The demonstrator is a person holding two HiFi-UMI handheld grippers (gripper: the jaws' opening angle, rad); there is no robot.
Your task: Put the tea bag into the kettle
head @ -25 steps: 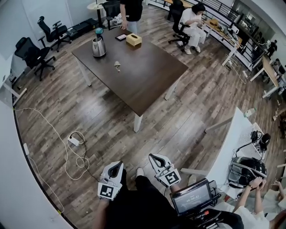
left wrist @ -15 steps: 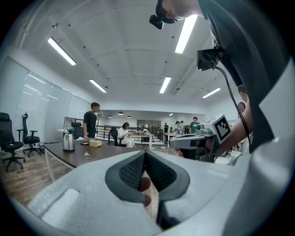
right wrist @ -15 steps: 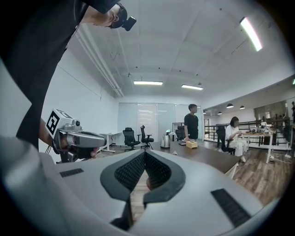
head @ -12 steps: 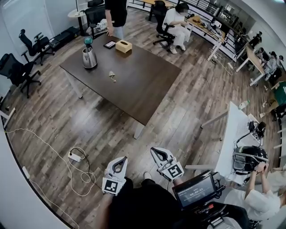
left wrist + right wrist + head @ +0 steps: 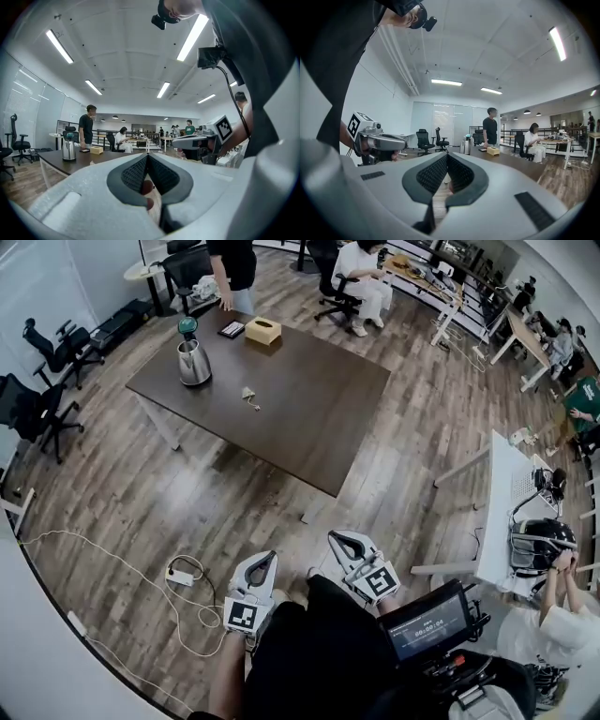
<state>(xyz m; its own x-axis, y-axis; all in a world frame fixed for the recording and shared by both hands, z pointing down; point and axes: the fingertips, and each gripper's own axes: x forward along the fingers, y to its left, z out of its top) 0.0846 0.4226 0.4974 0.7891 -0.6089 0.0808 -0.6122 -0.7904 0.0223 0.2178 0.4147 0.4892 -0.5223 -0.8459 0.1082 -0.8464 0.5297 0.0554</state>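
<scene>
The steel kettle [image 5: 194,363] with its teal-knobbed lid stands near the far left corner of the dark table [image 5: 309,418]. The small tea bag [image 5: 249,397] lies on the tabletop to the kettle's right and a little nearer me. Both grippers are held low in front of my body, over the wooden floor and well short of the table. The left gripper [image 5: 266,558] and the right gripper [image 5: 338,539] are both shut with nothing between their jaws. The left gripper view shows the kettle [image 5: 69,150] far off, as does the right gripper view [image 5: 467,146].
A tan tissue box [image 5: 262,330] and a dark phone [image 5: 231,329] lie at the table's far edge, where a person in black [image 5: 232,268] stands. Office chairs [image 5: 37,409] are at the left. A power strip with white cable [image 5: 180,574] lies on the floor near me.
The view has shifted: the table now sits closer and lower in the head view. Both grippers sit higher in the frame. Their jaws stay shut.
</scene>
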